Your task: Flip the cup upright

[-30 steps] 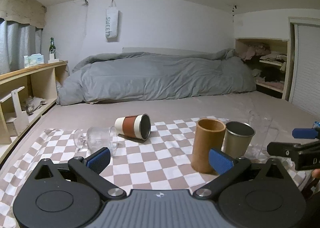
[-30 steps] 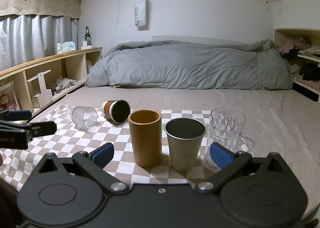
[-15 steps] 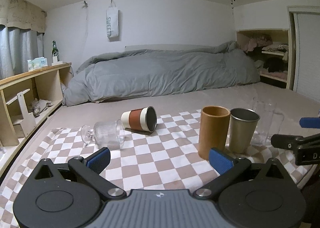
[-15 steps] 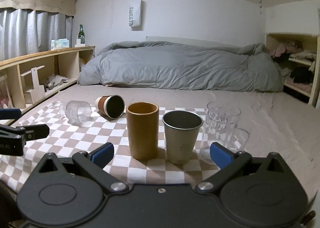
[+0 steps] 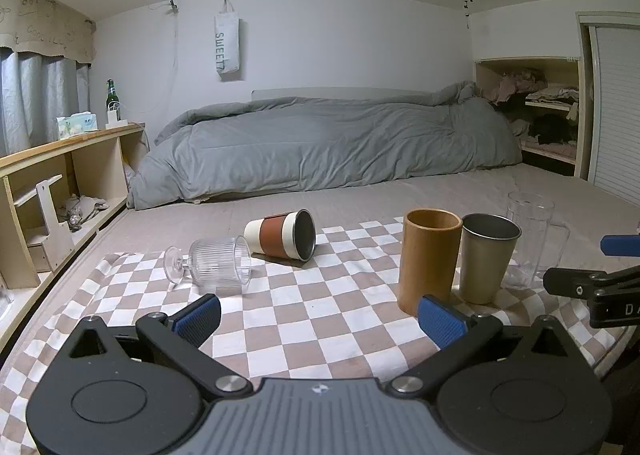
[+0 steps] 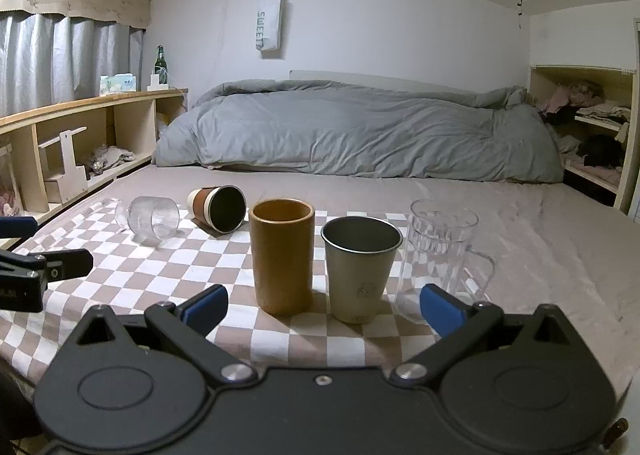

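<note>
Left wrist view: my left gripper (image 5: 320, 315) has its jaws spread wide with nothing between them, hovering over the checkered cloth (image 5: 320, 311). The ribbed glass cup (image 5: 218, 269) lies on its side ahead and to the left, and just beyond it the white-and-brown cup (image 5: 282, 233) also lies tipped, mouth toward me. To the right the orange tumbler (image 5: 428, 259), the metal cup (image 5: 486, 255) and the clear mug (image 5: 530, 241) stand upright in a row.

Right wrist view: my right gripper (image 6: 322, 305) is likewise wide open and empty, just in front of the orange tumbler (image 6: 282, 255) and metal cup (image 6: 360, 267), clear mug (image 6: 438, 255) beside them. Both tipped cups lie farther left, apart from my fingers (image 6: 206, 305).
</note>
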A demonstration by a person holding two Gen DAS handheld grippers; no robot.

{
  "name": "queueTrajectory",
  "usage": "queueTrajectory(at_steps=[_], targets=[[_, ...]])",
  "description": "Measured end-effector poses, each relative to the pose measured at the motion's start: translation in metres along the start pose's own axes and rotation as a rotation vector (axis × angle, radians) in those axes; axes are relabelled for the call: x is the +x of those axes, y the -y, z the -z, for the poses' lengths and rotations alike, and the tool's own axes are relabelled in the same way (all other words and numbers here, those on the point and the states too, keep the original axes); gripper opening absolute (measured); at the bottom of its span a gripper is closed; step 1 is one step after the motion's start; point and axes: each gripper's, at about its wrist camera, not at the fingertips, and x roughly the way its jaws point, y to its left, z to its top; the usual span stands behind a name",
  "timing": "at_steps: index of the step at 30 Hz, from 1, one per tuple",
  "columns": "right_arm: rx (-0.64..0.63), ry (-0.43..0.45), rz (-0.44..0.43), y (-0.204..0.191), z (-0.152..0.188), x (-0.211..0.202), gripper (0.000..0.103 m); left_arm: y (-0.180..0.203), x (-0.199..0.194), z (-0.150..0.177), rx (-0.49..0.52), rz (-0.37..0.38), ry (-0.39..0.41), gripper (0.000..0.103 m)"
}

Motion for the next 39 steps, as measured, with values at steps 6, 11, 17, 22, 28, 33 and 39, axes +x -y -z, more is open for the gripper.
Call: queueTrajectory(at_steps=[6, 11, 17, 22, 28, 33, 39], targets=[[0.001, -0.005, 0.007, -0.0003, 0.0008, 0.0006, 0.103, 0.0, 0.0001, 0.0001, 0.001, 0.0, 0.0, 0.103], [0.001, -0.005, 0.008, 0.0, 0.0007, 0.0008, 0.103, -0.0002, 0.0, 0.0003, 0.001, 0.0, 0.0, 0.103], [0.003, -0.006, 0.01, -0.0005, 0.0011, 0.0013, 0.103, -0.0004, 0.0, 0.0002, 0.001, 0.001, 0.0, 0.103], [0.002, -0.007, 0.01, -0.0003, 0.0011, 0.0015, 0.103, 0.0, 0.0002, 0.0001, 0.0, 0.0, 0.0, 0.103], [0.002, -0.007, 0.01, -0.0003, 0.0009, 0.0014, 0.103, 0.0002, -0.0013, 0.0006, 0.001, -0.002, 0.0, 0.103], [0.001, -0.007, 0.01, -0.0002, 0.0008, 0.0014, 0.103, 0.0002, -0.0011, 0.0005, 0.0, -0.003, -0.001, 0.103], [0.002, -0.007, 0.01, -0.0001, 0.0009, 0.0014, 0.103, 0.0001, -0.001, 0.0005, 0.0, -0.002, 0.0, 0.103]])
